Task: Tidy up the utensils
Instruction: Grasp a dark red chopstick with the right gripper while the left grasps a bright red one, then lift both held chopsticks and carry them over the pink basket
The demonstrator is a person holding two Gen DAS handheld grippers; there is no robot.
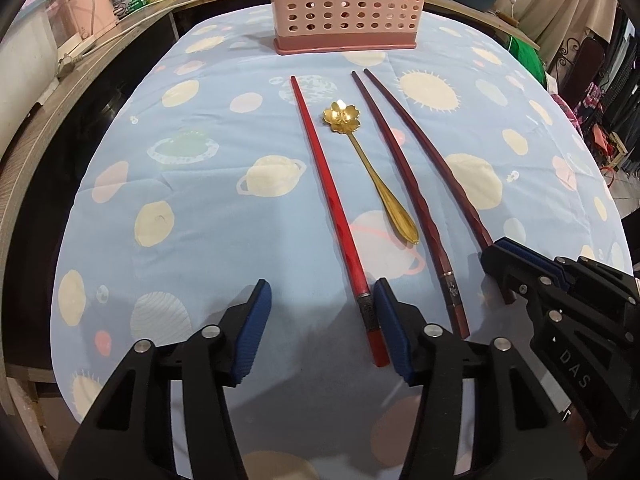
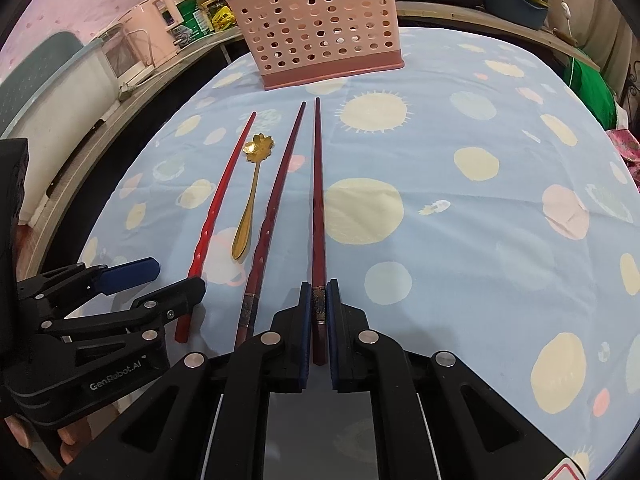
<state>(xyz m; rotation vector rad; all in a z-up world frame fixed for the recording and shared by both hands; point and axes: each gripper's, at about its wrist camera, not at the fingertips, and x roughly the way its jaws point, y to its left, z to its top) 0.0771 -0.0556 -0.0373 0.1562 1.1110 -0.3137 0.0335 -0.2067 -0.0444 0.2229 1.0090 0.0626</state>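
A bright red chopstick (image 1: 326, 196), a gold flower-bowl spoon (image 1: 370, 172) and two dark red chopsticks (image 1: 396, 184) (image 1: 430, 156) lie side by side on the blue planet-print cloth. A pink perforated utensil basket (image 1: 344, 4) stands at the far edge. My left gripper (image 1: 320, 300) is open, low over the cloth, its right pad next to the bright red chopstick's near end. My right gripper (image 2: 319, 292) is shut on the rightmost dark red chopstick (image 2: 318, 200) near its banded end, which still rests along the cloth. The other utensils (image 2: 224, 196) (image 2: 252, 192) (image 2: 276, 204) lie to its left.
The basket (image 2: 320, 32) holds something in its raised back compartment. A counter (image 1: 100, 40) with a pink appliance, packets and containers runs along the left and back. The table edge (image 1: 48, 184) drops off at left. Green and dark items sit at far right.
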